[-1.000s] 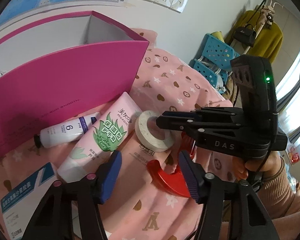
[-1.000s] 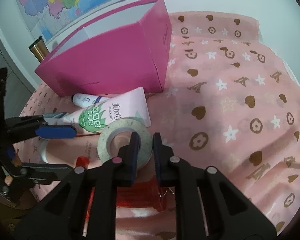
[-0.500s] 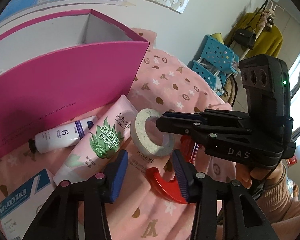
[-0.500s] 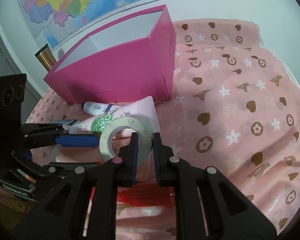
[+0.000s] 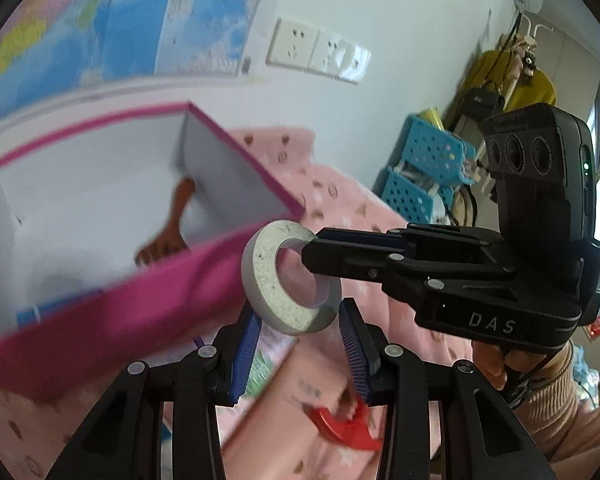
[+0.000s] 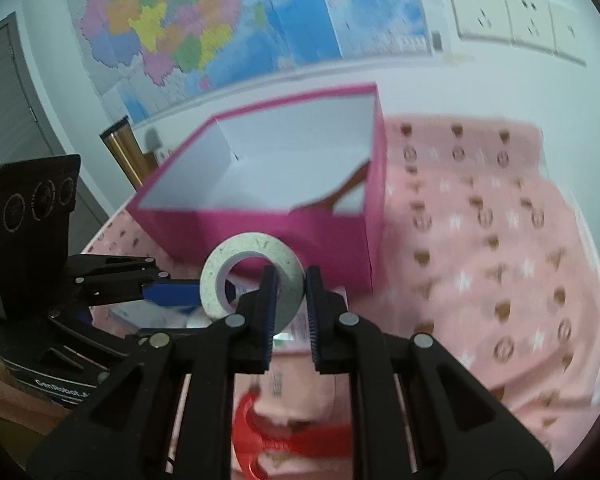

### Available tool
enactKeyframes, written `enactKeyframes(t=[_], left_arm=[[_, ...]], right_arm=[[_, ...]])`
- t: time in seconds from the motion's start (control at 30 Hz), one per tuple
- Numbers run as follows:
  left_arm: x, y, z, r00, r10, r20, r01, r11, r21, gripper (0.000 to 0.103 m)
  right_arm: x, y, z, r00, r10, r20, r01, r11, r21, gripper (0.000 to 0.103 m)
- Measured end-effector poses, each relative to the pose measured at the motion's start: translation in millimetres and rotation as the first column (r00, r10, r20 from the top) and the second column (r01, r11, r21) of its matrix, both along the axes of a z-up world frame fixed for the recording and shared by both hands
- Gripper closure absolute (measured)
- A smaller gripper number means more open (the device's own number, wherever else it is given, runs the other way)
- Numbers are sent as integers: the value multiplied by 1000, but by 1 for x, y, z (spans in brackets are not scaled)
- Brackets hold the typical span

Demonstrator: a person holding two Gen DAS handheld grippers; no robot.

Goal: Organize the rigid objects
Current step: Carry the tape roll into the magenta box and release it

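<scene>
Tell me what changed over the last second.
The right gripper, shut on the tape roll throughout, lifted it off the pink cloth up toward the pink box. The left gripper rose too, staying open and empty. The red clip stayed on the cloth.

Motion blurs the pink box (image 5: 112, 312), hiding its printed lettering; a brown object (image 5: 168, 236) inside is half concealed, and the red clip (image 6: 284, 448) smears unreadable.
</scene>
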State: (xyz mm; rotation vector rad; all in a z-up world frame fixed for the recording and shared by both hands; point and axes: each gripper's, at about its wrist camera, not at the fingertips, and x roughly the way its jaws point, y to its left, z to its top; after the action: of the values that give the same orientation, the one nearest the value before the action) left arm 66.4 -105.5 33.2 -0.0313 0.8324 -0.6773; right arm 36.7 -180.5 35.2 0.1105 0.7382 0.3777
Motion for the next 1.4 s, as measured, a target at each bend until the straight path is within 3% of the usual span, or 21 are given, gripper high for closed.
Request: enactKeyframes(t=[0.23,0.37,0.57,0.9,1.0,1.1,1.23,1.4], left_arm=[[35,9,19,998,52,22,-52,999,-7,63],[55,15,19,997,78,-4,-78,997,-21,63],[76,20,6,992,94,-79,-98,994,-50,64],[96,26,-18,979,119,-165,-126,991,-32,64],[98,29,-21,976,128,-175,-136,990,-31,64],[96,32,-21,976,140,-169,-146,989,-23,64],[84,36,-12,983,146,-112,-148,989,-9,64],[52,40,5,992,126,-12,-126,992,-15,54]], right_arm=[[35,7,22,1000,6,27,-6,1000,-21,87],[56,8,22,1000,-11,14,12,999,-52,87],[81,3,10,998,-37,-44,34,997,-73,87],[101,9,-5,988,-57,-141,37,989,-141,86],[102,11,-1,987,-81,-138,57,984,-169,77],[96,10,6,989,-96,-111,76,983,-170,68],[78,3,15,993,-92,-69,82,987,-135,66],[44,-12,23,997,-77,-25,76,996,-46,60]])
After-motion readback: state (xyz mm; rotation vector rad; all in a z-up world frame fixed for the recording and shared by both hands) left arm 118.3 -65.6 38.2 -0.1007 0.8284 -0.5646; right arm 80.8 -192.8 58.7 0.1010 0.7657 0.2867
